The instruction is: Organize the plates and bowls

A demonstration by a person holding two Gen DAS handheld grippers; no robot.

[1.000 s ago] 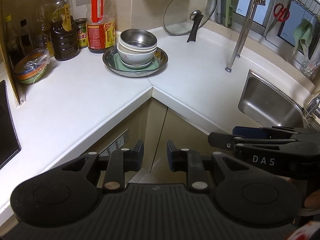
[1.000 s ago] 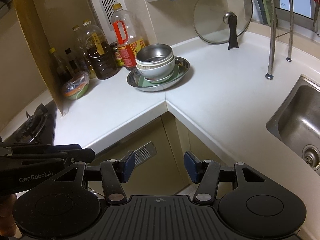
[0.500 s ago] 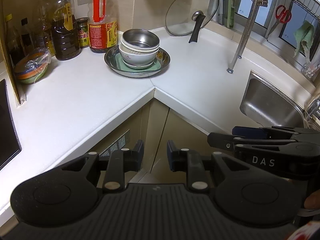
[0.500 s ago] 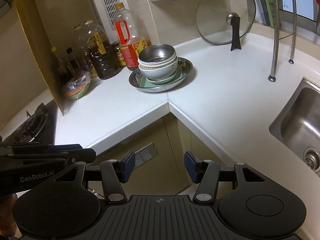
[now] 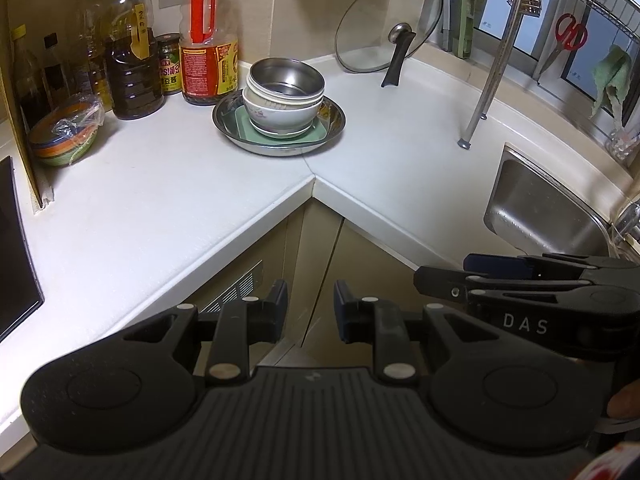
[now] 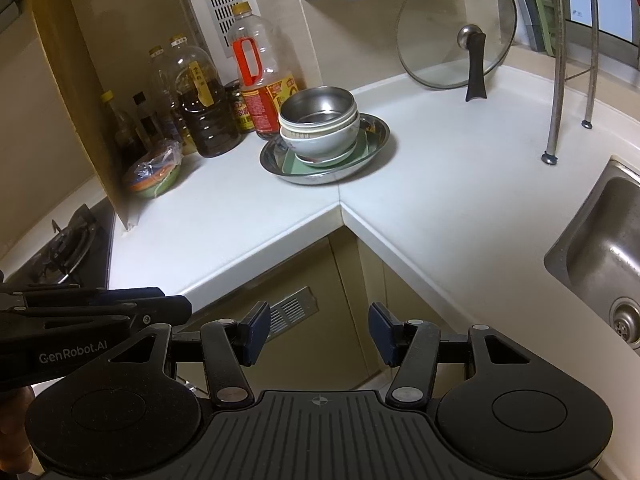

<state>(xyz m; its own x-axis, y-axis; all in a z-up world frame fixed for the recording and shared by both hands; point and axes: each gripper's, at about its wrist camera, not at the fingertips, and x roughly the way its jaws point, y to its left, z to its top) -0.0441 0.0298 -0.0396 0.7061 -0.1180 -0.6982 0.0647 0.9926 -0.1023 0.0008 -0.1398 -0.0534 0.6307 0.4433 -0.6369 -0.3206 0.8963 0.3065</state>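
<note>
Both grippers empty – left gripper point(image 5: 310, 306) narrow, right gripper point(image 6: 316, 334) wide – well short of bowl stack point(image 5: 285, 98) on steel plate point(image 5: 336, 118).

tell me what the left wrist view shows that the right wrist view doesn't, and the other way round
Only the left wrist view shows the red scissors and green cloth hanging by the window. Only the right wrist view shows the gas burner and the sink drain. Both show the stacked bowls on a green plate in a steel dish, the oil bottles, the glass lid leaning on the wall, the sink, and both grippers, left gripper and right gripper, open and empty in front of the counter.
</note>
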